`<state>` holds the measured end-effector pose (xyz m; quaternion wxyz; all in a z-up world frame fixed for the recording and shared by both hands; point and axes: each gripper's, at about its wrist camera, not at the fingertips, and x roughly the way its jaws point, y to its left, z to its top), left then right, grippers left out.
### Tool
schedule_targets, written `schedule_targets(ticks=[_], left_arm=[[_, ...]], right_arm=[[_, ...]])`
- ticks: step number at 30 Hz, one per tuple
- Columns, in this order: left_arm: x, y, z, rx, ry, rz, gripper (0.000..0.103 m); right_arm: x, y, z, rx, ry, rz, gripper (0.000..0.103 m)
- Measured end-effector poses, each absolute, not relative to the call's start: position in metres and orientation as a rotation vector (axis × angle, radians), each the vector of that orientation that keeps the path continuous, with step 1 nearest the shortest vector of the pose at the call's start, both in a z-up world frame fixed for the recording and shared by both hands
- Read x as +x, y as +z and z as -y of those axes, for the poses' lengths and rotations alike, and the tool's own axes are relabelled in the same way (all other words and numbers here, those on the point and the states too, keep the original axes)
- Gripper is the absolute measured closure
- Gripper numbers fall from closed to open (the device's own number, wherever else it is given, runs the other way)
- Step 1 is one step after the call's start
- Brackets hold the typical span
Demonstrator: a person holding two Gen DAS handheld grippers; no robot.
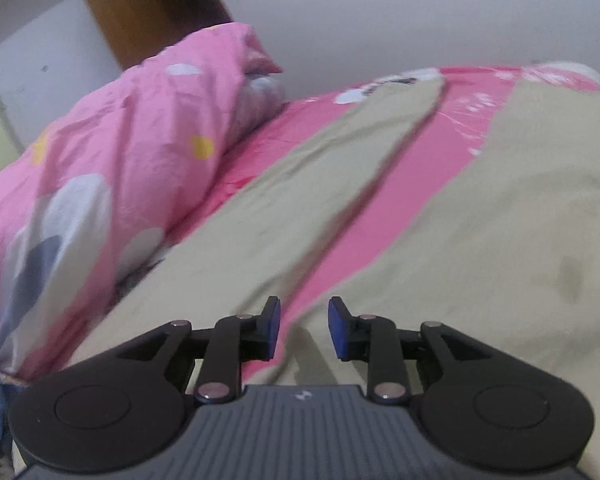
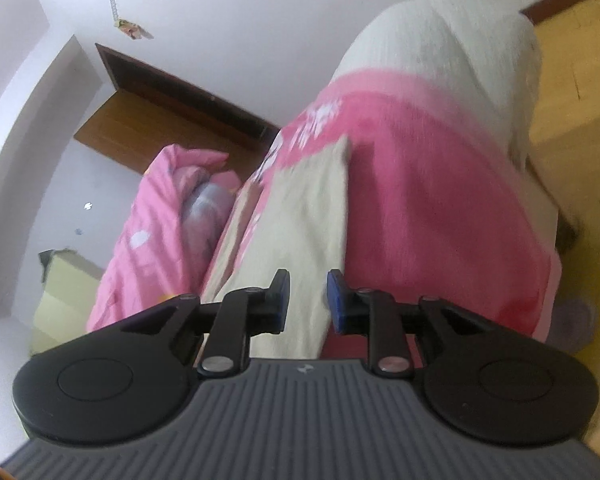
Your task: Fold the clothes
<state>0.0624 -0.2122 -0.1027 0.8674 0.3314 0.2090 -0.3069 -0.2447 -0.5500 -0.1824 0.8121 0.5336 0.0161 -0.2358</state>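
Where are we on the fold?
Done: beige trousers lie spread on the pink bedsheet, legs apart. In hand: nothing; left claw and right claw are open above the fabric. Left: every fold.

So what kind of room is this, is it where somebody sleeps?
Most likely a bedroom. Beige trousers lie spread on a bed with a pink sheet, a rumpled pink quilt is piled beside them, and a wooden door stands in the white wall behind.
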Motion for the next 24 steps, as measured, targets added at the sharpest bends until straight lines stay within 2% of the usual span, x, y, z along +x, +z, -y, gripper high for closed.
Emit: schedule_targets(ticks=[1, 2, 4, 11, 15, 16, 17, 18, 22, 24], left_arm=[[0.060, -0.109, 0.217, 0.717, -0.639, -0.434, 0.075], [0.057, -0.115, 0.222, 0.741, -0.635, -0.430, 0.076], [0.056, -0.122, 0.226, 0.739, -0.624, -0.438, 0.080], [0.065, -0.122, 0.227, 0.705, -0.627, -0.472, 0.080], [0.065, -0.124, 0.229, 0.704, -0.621, -0.472, 0.080], [0.065, -0.124, 0.229, 0.703, -0.621, -0.474, 0.080], [0.065, -0.124, 0.229, 0.701, -0.620, -0.475, 0.080], [0.065, -0.124, 0.229, 0.700, -0.620, -0.476, 0.080], [0.066, -0.124, 0.229, 0.694, -0.618, -0.482, 0.080], [0.067, -0.125, 0.229, 0.692, -0.617, -0.483, 0.080]], right_arm=[[-0.243, -0.183, 0.554, 1.134, -0.516, -0.026, 0.086], [-0.242, -0.184, 0.557, 1.129, -0.528, -0.017, 0.101], [-0.242, -0.184, 0.560, 1.115, -0.548, 0.008, 0.103], [-0.270, -0.205, 0.569, 1.184, -0.659, 0.084, 0.103], [-0.265, -0.191, 0.576, 1.155, -0.589, 0.133, 0.098], [-0.260, -0.186, 0.580, 1.141, -0.581, 0.117, 0.091], [-0.254, -0.183, 0.584, 1.129, -0.574, 0.099, 0.079], [-0.246, -0.181, 0.589, 1.126, -0.565, 0.071, 0.075], [-0.220, -0.179, 0.602, 1.097, -0.589, -0.008, 0.073], [-0.213, -0.177, 0.605, 1.069, -0.594, -0.021, 0.078]])
